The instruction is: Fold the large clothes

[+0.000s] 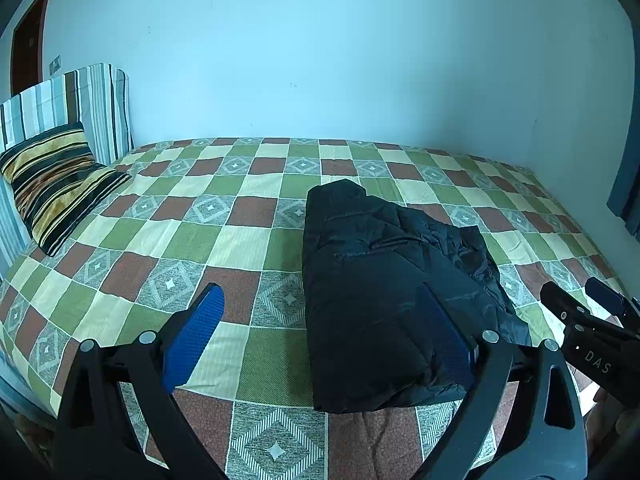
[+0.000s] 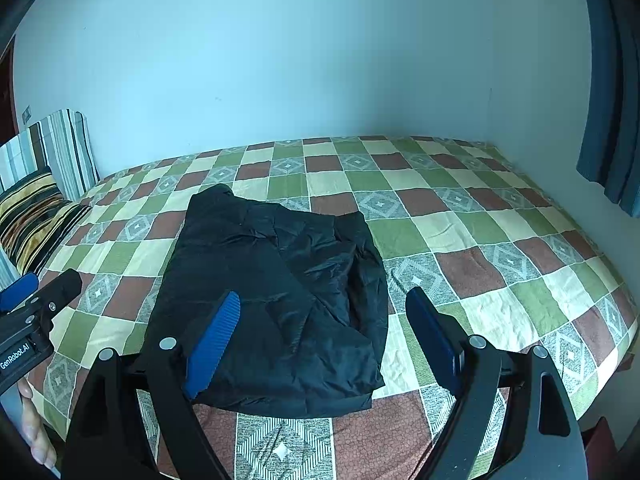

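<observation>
A black puffy jacket (image 1: 380, 280) (image 2: 280, 280) lies folded into a thick bundle on the checked bed sheet (image 1: 200, 208) (image 2: 480, 240), near the front edge. My left gripper (image 1: 320, 292) hovers over the jacket's left side, blue pads wide apart, gripping nothing. My right gripper (image 2: 324, 296) hovers open over the jacket's right half, its pads off the cloth. Each gripper shows at the edge of the other's view: the right gripper (image 1: 572, 292) beside the jacket's right edge, the left gripper (image 2: 48, 280) off its left edge.
A striped pillow (image 1: 56, 184) (image 2: 32, 216) leans against a striped headboard cushion (image 1: 80, 100) at the left. A pale wall runs behind the bed. A blue curtain (image 2: 612, 120) hangs at the right. A person's hand (image 2: 34, 428) shows at the lower left.
</observation>
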Demonstrator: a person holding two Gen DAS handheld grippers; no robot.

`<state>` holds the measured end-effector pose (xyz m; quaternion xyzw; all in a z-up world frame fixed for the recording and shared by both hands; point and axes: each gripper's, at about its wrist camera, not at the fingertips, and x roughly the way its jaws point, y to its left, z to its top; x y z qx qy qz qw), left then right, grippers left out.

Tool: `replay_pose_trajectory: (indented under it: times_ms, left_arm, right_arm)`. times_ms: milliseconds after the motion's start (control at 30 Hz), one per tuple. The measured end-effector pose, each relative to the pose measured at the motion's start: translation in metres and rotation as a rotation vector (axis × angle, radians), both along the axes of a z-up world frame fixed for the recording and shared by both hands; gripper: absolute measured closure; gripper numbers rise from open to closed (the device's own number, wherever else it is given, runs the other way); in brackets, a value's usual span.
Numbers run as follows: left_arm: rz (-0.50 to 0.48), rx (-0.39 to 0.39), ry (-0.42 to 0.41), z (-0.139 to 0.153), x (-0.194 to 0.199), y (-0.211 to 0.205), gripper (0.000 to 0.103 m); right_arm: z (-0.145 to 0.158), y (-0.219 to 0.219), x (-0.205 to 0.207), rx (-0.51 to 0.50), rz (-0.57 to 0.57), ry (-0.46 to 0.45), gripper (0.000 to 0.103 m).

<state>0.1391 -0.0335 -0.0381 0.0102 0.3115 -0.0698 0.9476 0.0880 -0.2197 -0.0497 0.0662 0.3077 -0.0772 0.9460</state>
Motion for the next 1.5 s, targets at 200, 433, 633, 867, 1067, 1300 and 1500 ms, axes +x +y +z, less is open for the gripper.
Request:
replay_pose_trajectory:
  times_ms: [200, 433, 633, 867, 1067, 1300, 1500]
  left_arm:
    - [0.005, 0.001, -0.002, 0.0, -0.002, 0.001, 0.007]
    - [0.008, -0.002, -0.015, 0.002, -0.005, 0.004, 0.007]
    - [0.009, -0.005, -0.015, 0.002, -0.005, 0.006, 0.007]
    - [0.009, 0.0, -0.028, 0.005, -0.008, 0.006, 0.007]
    - [0.011, 0.005, -0.03, 0.006, -0.008, 0.007, 0.006]
    - [0.01, 0.014, -0.033, 0.007, -0.008, 0.005, 0.002]
    - [0.008, 0.009, -0.064, 0.01, -0.01, 0.004, 0.002]
  right_arm:
    - [0.0, 0.001, -0.001, -0.004, 0.002, -0.003, 0.019]
    - [0.0, 0.002, -0.001, -0.004, 0.001, -0.003, 0.019]
    - [0.001, 0.003, -0.001, -0.004, 0.001, -0.002, 0.019]
    - [0.001, 0.004, -0.002, -0.006, 0.001, -0.002, 0.019]
    - [0.0, 0.005, -0.002, -0.007, 0.002, -0.002, 0.019]
    - [0.001, 0.006, -0.002, -0.009, 0.001, -0.001, 0.019]
    - [-0.001, 0.006, -0.002, -0.01, -0.002, 0.005, 0.019]
